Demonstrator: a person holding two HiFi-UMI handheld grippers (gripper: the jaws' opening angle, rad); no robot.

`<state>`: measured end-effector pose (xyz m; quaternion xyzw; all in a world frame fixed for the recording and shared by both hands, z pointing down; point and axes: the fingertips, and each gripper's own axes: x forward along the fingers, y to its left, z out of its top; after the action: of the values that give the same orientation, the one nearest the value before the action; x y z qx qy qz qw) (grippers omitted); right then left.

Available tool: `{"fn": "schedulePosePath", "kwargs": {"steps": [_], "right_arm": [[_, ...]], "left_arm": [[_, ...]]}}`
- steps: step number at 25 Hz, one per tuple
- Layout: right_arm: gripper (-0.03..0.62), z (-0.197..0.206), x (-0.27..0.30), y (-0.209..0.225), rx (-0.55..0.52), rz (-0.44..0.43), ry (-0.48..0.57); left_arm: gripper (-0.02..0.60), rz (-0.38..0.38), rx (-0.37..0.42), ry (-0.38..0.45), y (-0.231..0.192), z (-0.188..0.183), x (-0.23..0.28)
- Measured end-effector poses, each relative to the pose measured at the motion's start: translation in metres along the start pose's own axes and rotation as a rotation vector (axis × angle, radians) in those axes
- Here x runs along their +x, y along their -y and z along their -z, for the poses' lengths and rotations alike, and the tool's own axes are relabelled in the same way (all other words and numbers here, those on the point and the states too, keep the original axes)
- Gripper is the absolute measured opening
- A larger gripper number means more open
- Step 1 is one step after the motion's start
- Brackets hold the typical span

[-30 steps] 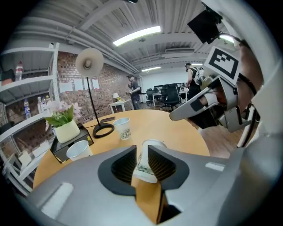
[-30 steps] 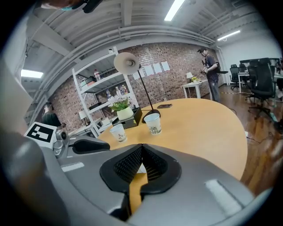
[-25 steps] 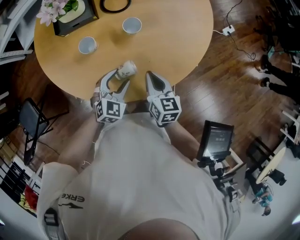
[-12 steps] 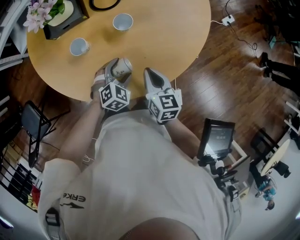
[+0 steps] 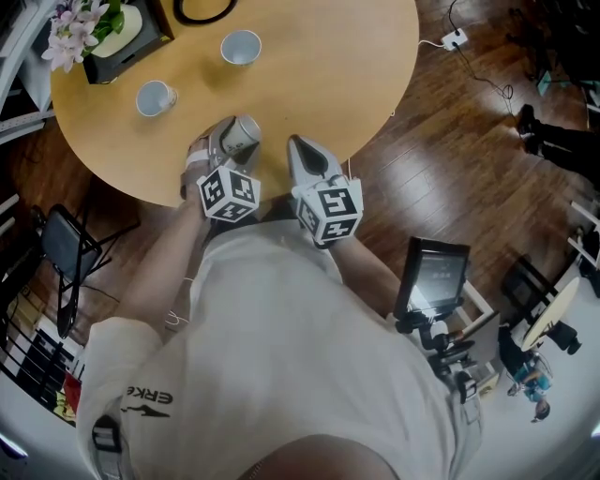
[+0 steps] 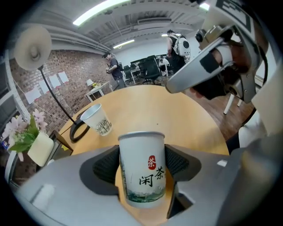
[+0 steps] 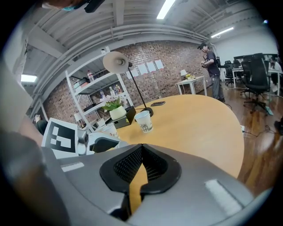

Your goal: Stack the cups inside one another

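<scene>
A white paper cup with red and black print (image 6: 142, 176) stands on the round wooden table (image 5: 337, 84), between the pads of my left gripper (image 6: 142, 162). The jaws have just spread wide and then come in a little. The pads sit close beside the cup's walls and I see no squeeze. In the head view this cup (image 5: 244, 133) is near the table's front edge, with the left gripper (image 5: 228, 142) around it. Two more cups (image 5: 242, 45) (image 5: 153, 97) stand farther back. My right gripper (image 5: 298, 150) rests shut and empty, just right of the left one.
A box with flowers (image 5: 103, 37) and a black lamp base ring (image 5: 202, 9) sit at the table's far left. The table's edge runs just behind both grippers. A folding chair (image 5: 61, 244) and a tablet stand (image 5: 431, 281) are on the floor.
The left gripper has rolled and come down toward the table. The cup, earlier tilted at its jaw tips, now sits deeper between wider jaws. The right gripper has kept still.
</scene>
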<state>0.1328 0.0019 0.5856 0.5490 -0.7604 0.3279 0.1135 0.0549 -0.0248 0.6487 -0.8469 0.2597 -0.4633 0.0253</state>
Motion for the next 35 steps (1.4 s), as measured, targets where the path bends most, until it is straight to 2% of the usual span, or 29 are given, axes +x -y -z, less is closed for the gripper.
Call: {"fn": "schedulePosePath", "kwargs": {"steps": [4,9,11,13,19,24,29,35], "right_arm": [[0.014,-0.003,0.006,-0.002,-0.007,-0.010,-0.006],[0.015,-0.015,0.008,-0.008,-0.037,-0.021,-0.002],[0.014,-0.018,0.011,-0.011,-0.053,-0.026,-0.005],[0.014,-0.019,0.016,-0.016,-0.069,-0.033,-0.012],[0.015,-0.035,0.023,-0.034,-0.114,-0.070,-0.002],[0.014,-0.055,0.027,-0.056,-0.162,-0.113,0.028],[0.014,-0.069,0.031,-0.078,-0.208,-0.172,0.042],[0.014,-0.086,0.045,-0.106,-0.283,-0.276,0.067]], "left_arm": [[0.321,-0.054,-0.042,0.131,-0.009,-0.015,-0.014],[0.319,-0.137,-0.161,0.446,-0.028,-0.048,-0.054],[0.319,-0.156,-0.213,0.537,-0.037,-0.055,-0.068],[0.319,-0.168,-0.242,0.591,-0.042,-0.058,-0.077],[0.318,-0.205,-0.265,0.703,-0.055,-0.076,-0.106],[0.316,-0.258,-0.275,0.746,-0.072,-0.077,-0.124],[0.316,-0.374,-0.305,0.746,-0.100,-0.067,-0.146],[0.314,-0.570,-0.330,0.724,-0.147,-0.044,-0.173]]}}
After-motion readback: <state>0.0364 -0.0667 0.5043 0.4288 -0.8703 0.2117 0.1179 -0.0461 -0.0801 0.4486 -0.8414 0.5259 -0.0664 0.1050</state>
